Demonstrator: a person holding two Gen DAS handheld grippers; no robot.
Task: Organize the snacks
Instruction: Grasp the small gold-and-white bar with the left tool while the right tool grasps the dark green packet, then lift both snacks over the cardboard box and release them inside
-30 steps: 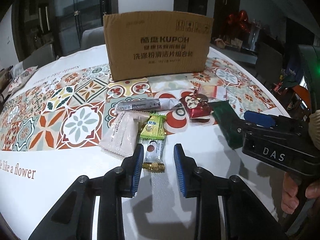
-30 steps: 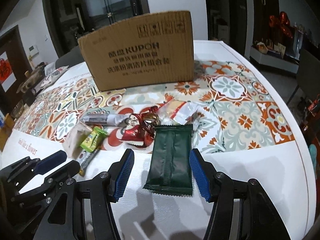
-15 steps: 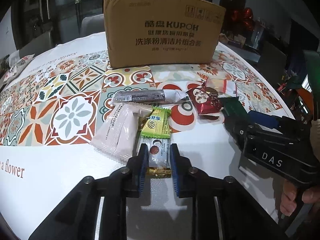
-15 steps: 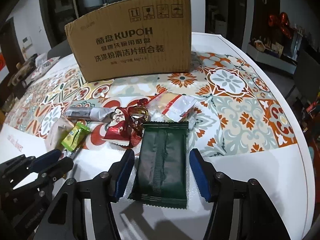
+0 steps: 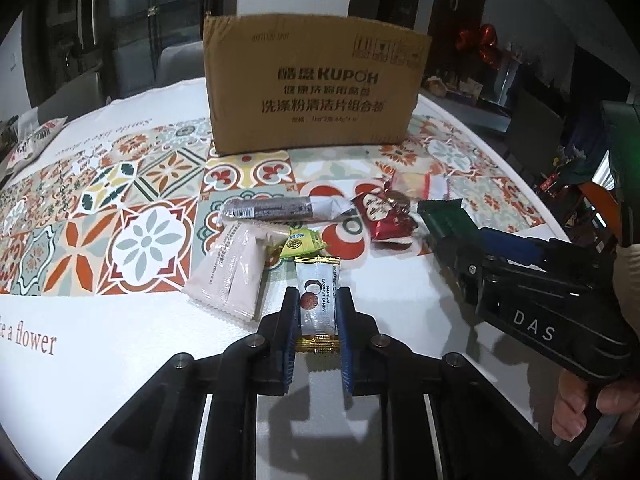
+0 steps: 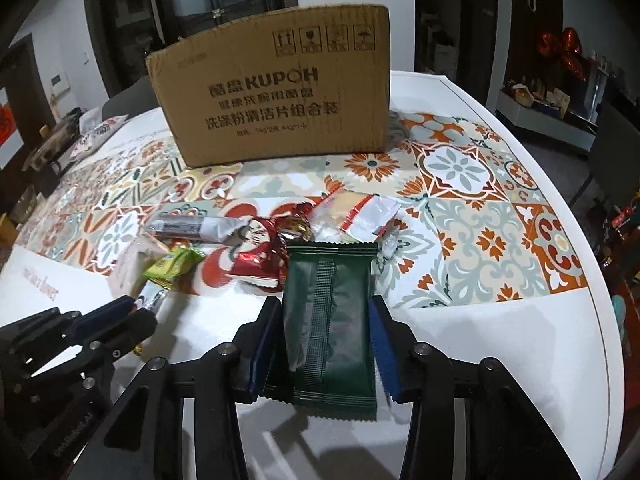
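Note:
My left gripper (image 5: 318, 312) is shut on a white coconut candy bar (image 5: 318, 294) with gold ends, lifted slightly off the table. My right gripper (image 6: 326, 330) is shut on a dark green packet (image 6: 330, 320), which bulges between the pads. The right gripper also shows in the left wrist view (image 5: 520, 276), to the right. Loose snacks lie ahead: a pale pink packet (image 5: 232, 272), a yellow-green candy (image 5: 300, 242), a long dark bar (image 5: 280, 210), a red wrapped candy (image 5: 384, 216) and a clear red-striped packet (image 6: 360, 214). A cardboard box (image 5: 314, 86) stands behind them.
The round table (image 5: 100, 340) has a white cloth with a patterned tile band. A printed pouch (image 5: 34, 144) lies at the far left edge. Chairs and dark furniture stand beyond the table. The table's right edge (image 6: 600, 320) is close.
Both grippers moved forward onto their snacks and closed: the left on the coconut candy bar, the right on the green packet. The candy bar has shifted back from the pile.

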